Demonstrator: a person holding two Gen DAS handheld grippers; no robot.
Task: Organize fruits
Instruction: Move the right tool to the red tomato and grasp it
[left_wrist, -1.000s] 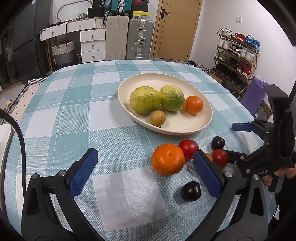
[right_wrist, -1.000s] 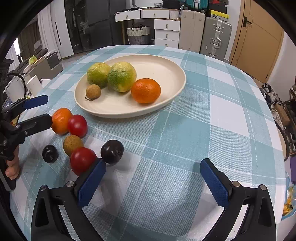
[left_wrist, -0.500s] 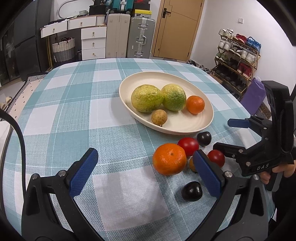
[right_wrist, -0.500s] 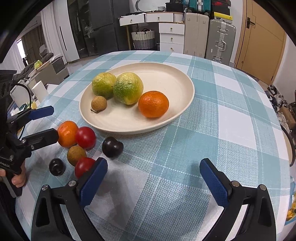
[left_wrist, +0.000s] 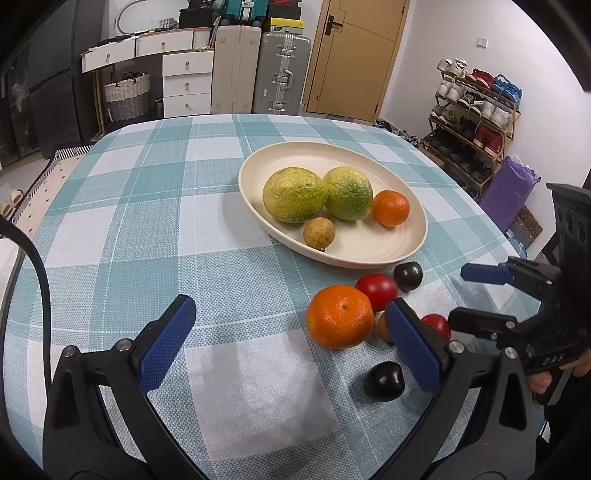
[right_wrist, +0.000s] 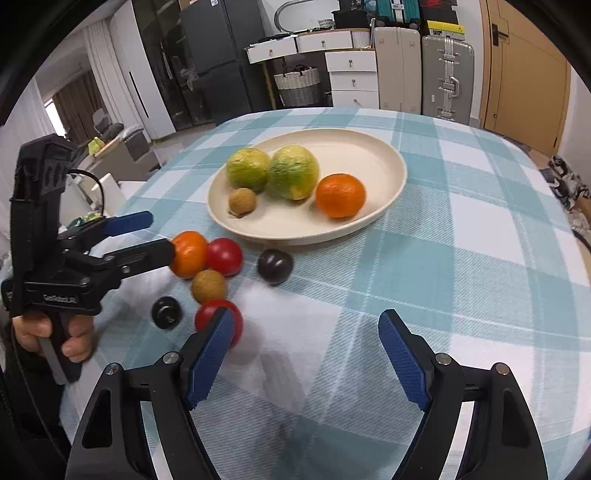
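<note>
Left-wrist view: my left tongs gape wide and empty; the glossy orange mandarin sits just inside the right pad, nearer this hand.

Right-wrist view: my right tongs, jaws apart with nothing between them, have just been narrowing. A small round red tomato lies beside the left pad, short of the cream oval plate.
</note>
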